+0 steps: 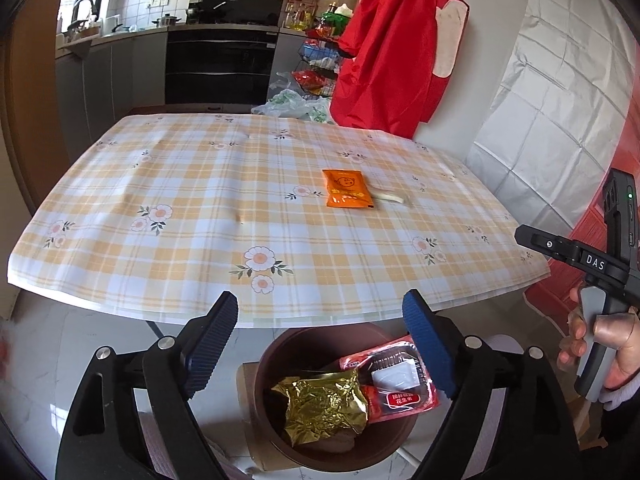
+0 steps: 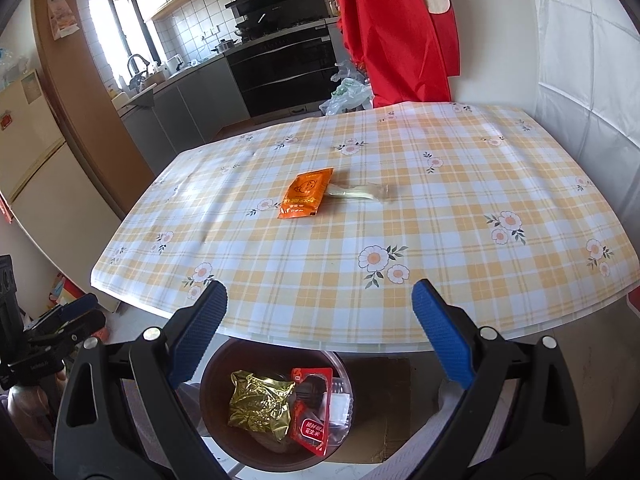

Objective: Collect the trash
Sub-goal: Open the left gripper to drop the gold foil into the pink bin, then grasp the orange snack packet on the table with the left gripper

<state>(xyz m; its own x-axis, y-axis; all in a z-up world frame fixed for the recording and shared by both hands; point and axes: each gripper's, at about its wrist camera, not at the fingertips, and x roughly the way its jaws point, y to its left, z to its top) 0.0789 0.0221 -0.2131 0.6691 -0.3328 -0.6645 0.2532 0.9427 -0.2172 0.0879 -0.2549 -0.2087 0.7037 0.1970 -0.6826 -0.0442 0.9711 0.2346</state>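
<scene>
Left gripper (image 1: 320, 344) fingers apart over brown bin (image 1: 280, 364) of wrappers, right gripper (image 2: 320, 338) fingers apart, empty, orange sachet (image 1: 347, 189) on table (image 1: 160, 264)

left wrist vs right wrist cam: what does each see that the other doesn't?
Left wrist only: the right gripper's black body with the hand on its handle, and a rack of groceries.
Right wrist only: a fridge at the left edge.
Both: the table, the orange packet beside a clear wrapper, the bin holding gold foil and a red pack, the red apron.
</scene>
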